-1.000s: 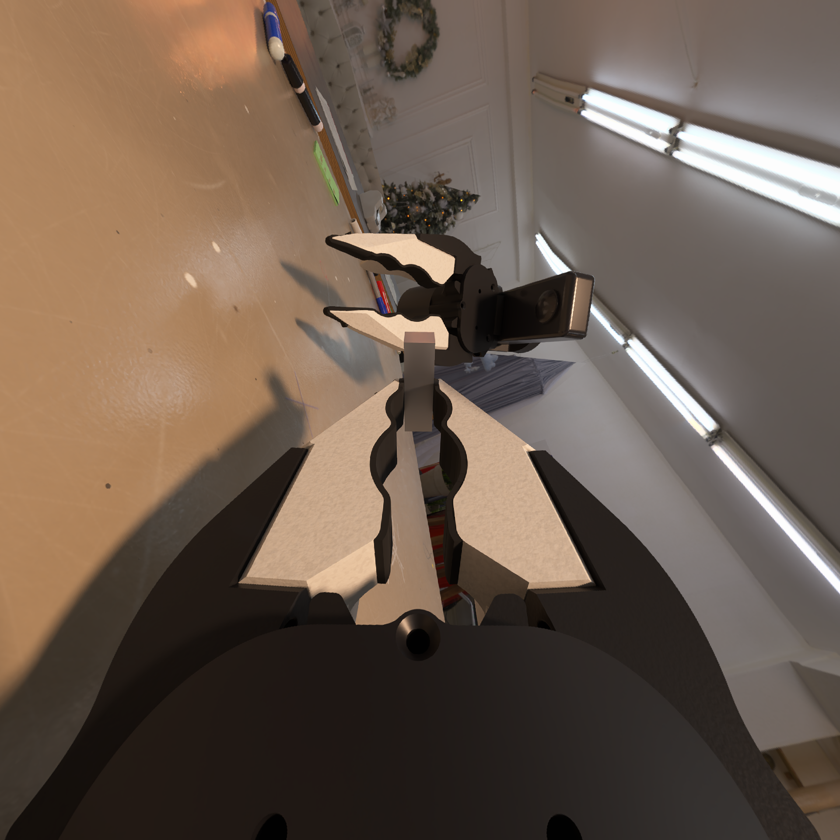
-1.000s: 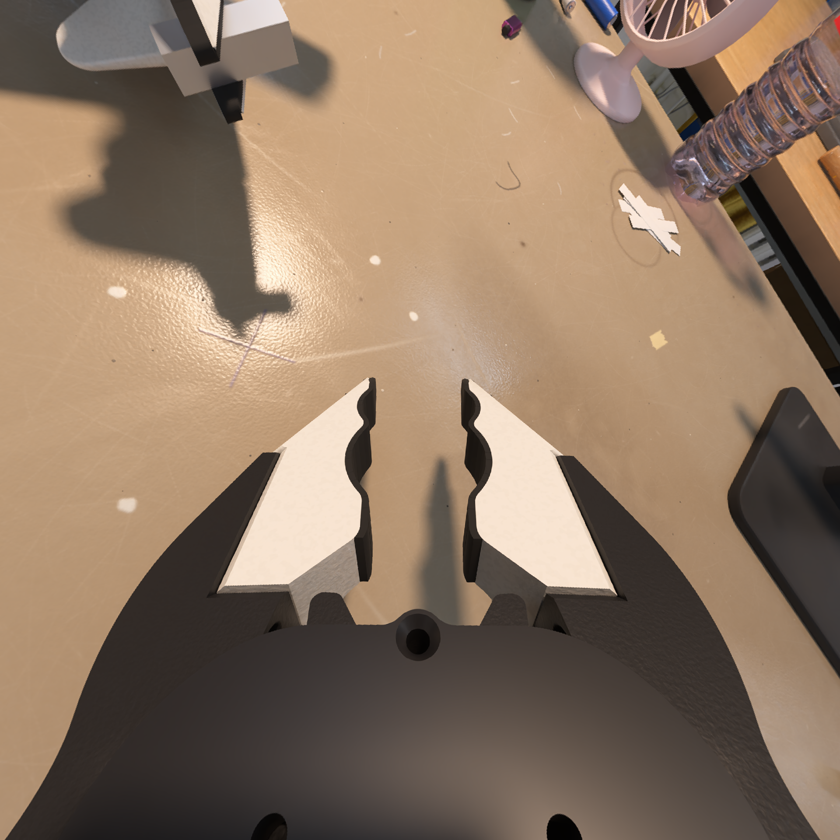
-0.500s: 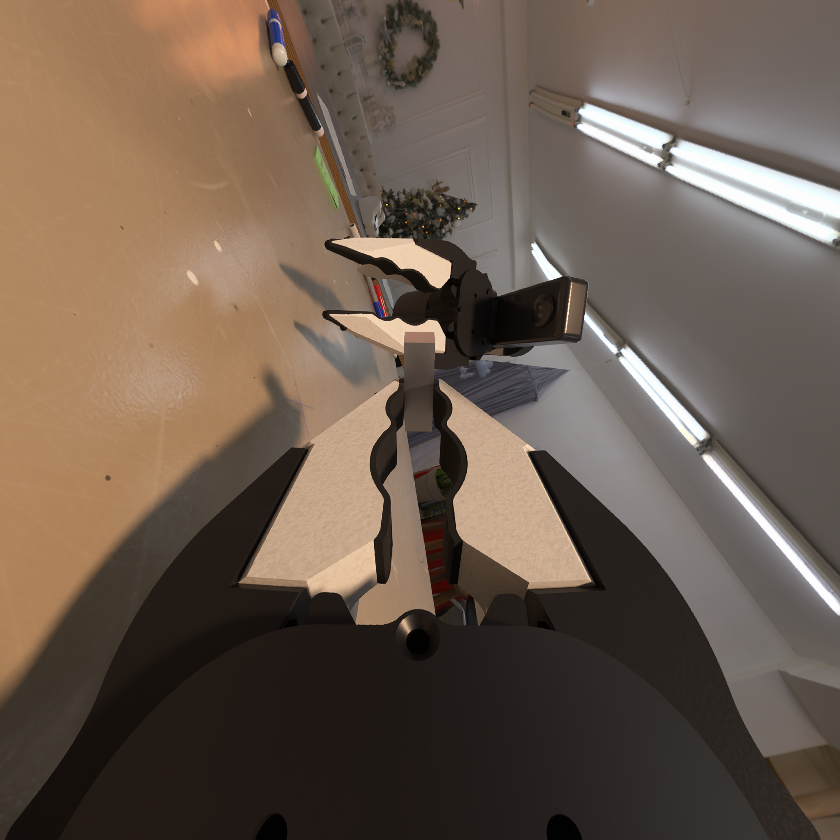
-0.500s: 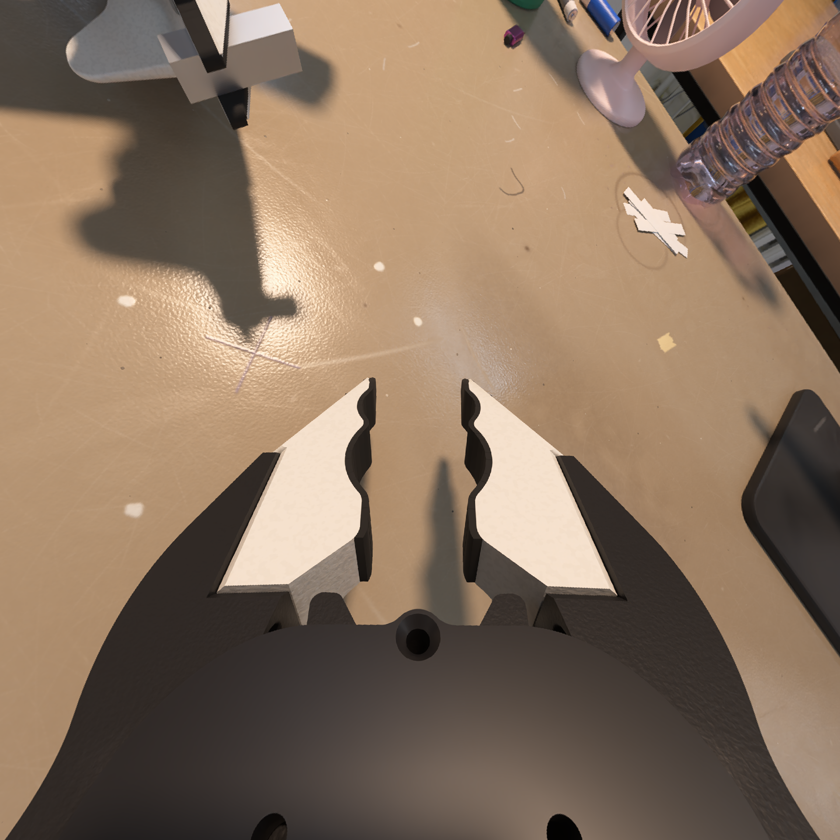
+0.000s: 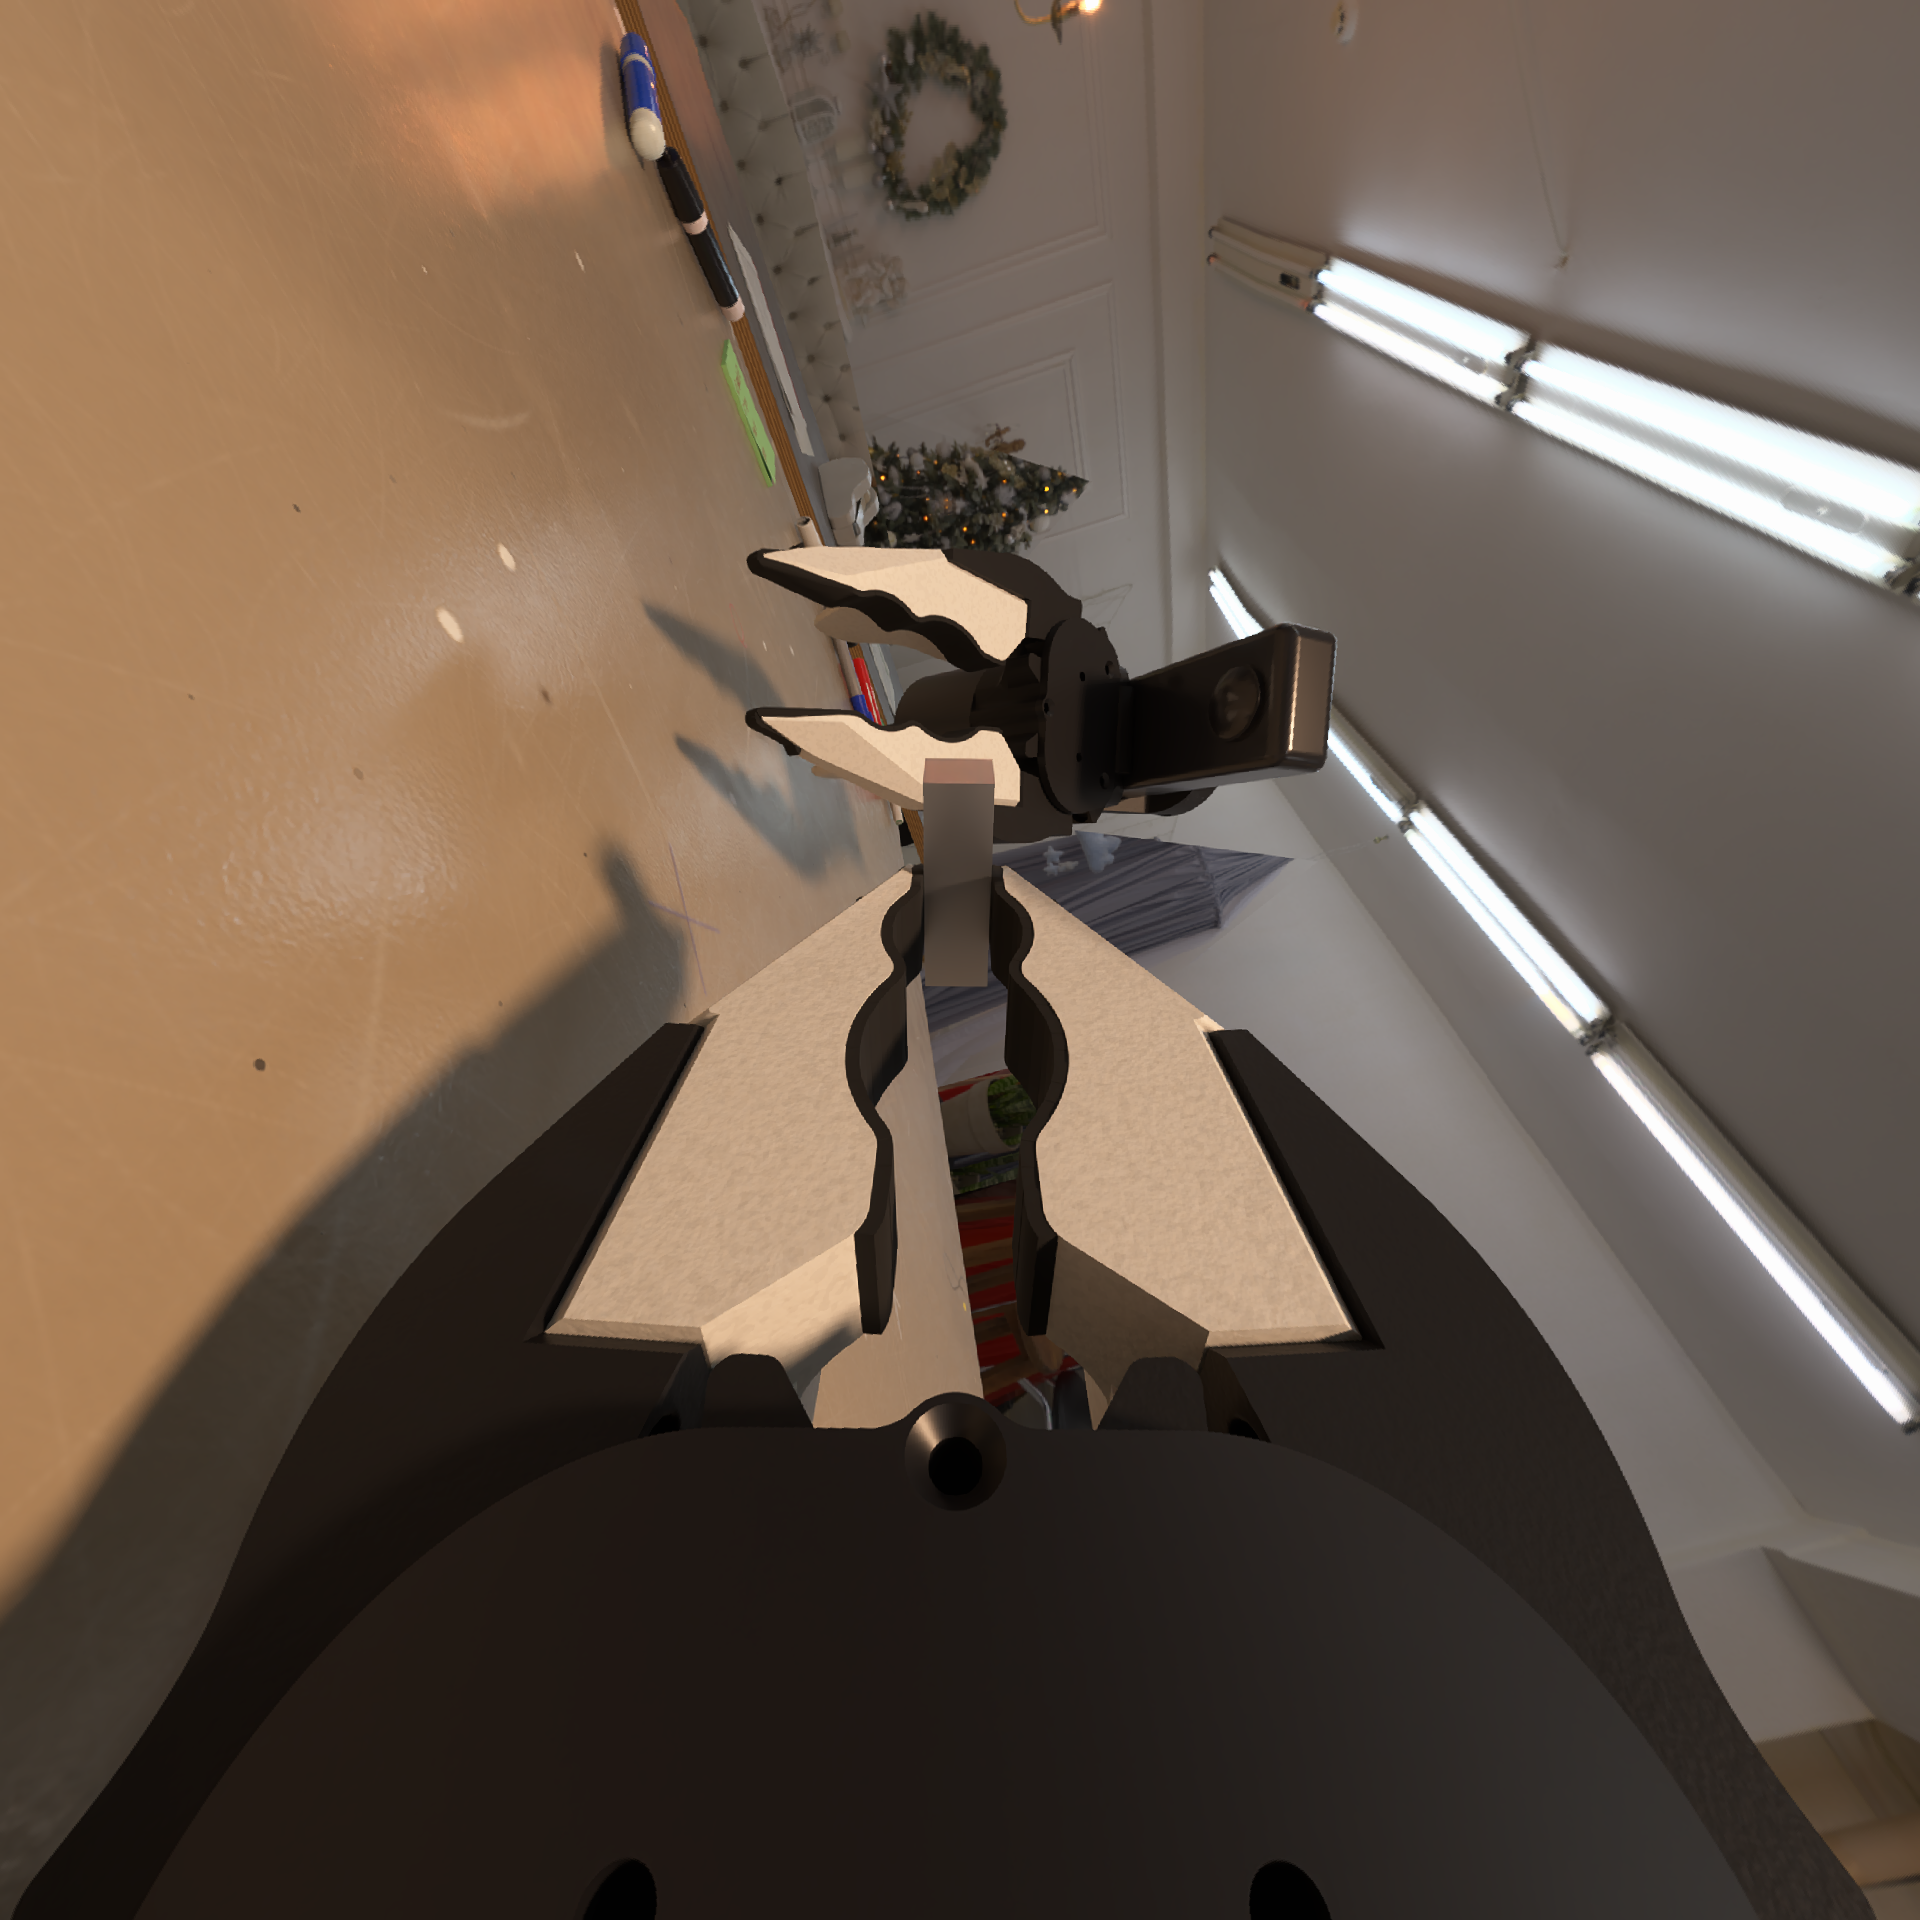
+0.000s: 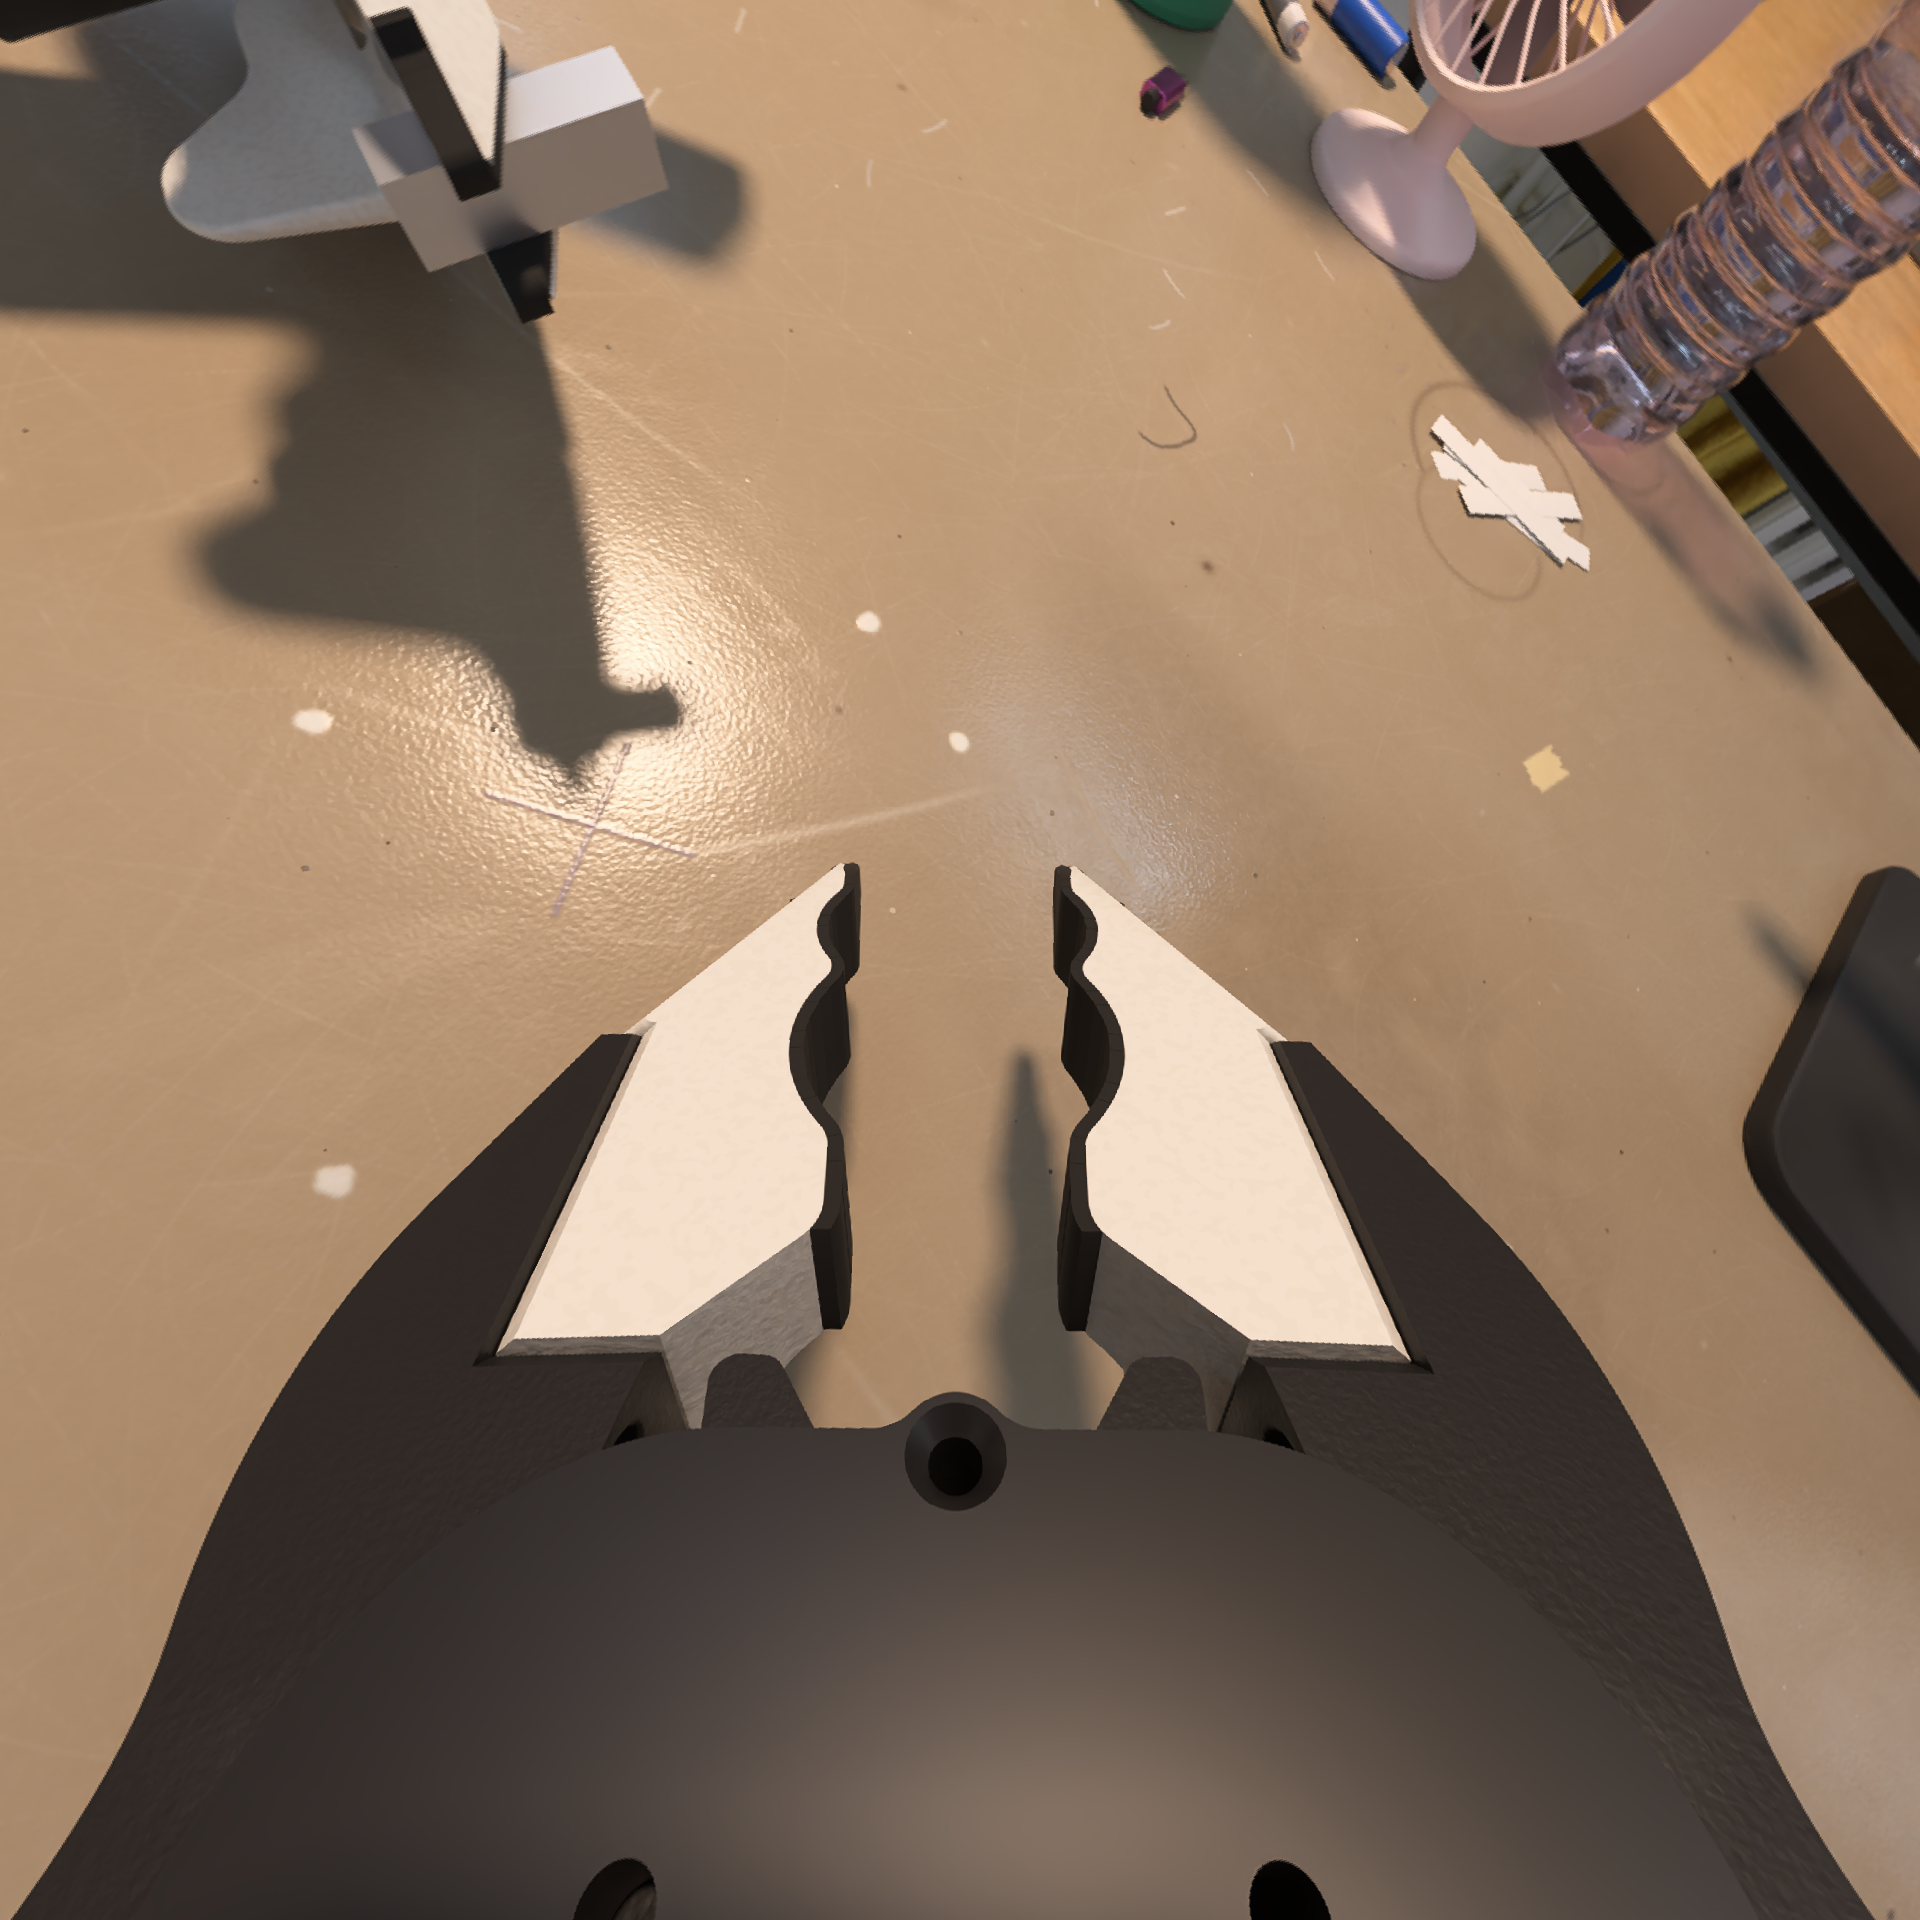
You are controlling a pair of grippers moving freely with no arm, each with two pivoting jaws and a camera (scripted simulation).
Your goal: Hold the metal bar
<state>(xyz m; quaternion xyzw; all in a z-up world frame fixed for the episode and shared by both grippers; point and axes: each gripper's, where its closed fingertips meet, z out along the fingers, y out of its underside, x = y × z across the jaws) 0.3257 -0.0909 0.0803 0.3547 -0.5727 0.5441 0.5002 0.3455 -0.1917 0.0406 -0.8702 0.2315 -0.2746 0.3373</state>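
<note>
In the left wrist view my left gripper (image 5: 958,883) is shut on the metal bar (image 5: 956,821), a grey square-section bar that sticks out past the fingertips, held above the tan table (image 5: 312,727). Beyond it my right gripper (image 5: 756,642) is open and empty, fingers pointing at the table. In the right wrist view my right gripper (image 6: 956,883) is open and empty above the bare table (image 6: 935,520). The left gripper (image 6: 457,145) with the bar (image 6: 582,125) shows at the top left, well apart from it.
A pink fan (image 6: 1397,187), a clear plastic bottle (image 6: 1766,239) and a wooden shelf edge stand at the right. White tape scraps (image 6: 1507,499) and a black flat device (image 6: 1849,1122) lie on the table. Markers (image 5: 665,135) and a green note (image 5: 748,426) lie along the far edge.
Almost nothing: both views drift only slightly. The left gripper stays shut on the bar and the right gripper stays open.
</note>
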